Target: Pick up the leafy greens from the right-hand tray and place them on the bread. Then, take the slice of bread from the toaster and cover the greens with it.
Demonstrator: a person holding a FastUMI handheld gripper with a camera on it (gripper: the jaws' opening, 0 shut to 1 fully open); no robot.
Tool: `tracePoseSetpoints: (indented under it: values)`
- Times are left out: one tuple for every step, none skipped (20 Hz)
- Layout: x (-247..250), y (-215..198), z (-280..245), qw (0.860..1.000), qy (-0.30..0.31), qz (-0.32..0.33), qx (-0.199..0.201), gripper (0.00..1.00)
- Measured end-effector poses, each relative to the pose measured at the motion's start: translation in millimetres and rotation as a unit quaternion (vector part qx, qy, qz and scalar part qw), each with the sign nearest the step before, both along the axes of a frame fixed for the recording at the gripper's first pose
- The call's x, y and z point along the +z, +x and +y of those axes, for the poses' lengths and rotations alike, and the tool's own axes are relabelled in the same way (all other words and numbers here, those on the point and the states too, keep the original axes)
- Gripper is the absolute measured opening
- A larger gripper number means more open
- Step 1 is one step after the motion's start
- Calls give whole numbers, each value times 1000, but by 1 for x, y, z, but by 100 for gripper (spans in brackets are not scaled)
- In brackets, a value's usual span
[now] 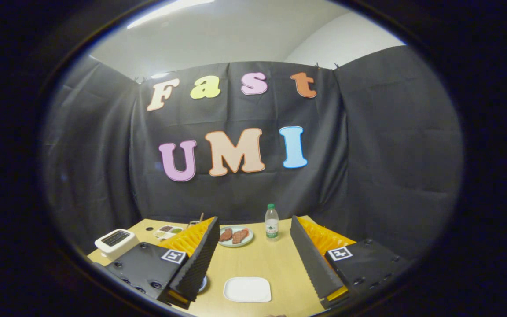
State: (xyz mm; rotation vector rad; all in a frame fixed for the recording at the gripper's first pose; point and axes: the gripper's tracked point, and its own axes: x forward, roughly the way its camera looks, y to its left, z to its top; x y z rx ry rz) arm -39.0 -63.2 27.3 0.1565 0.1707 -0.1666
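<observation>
The claw (253,259) is held level with its two ridged fingers (198,259) spread wide apart, nothing between them, tips raised well above the desk (253,264).

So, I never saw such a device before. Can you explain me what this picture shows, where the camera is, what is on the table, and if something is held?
The camera rides on a hand-held gripper and looks forward along its two fingers, the two ridged wedges low in the view. A person carries it; there is no robot arm. The fingers are spread wide apart and hold nothing.

Below is a wooden table. Between the fingers lies a white square plate. Beyond them stand a round plate with reddish-brown pieces and a water bottle. Past the left finger you see a white toaster and a small tray with compartments; its contents are too small to tell.
</observation>
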Motion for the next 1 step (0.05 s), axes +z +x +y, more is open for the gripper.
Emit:
tracePoseSetpoints:
  values:
    - [2, 1, -2, 1000, 0, -1, -2, 100]
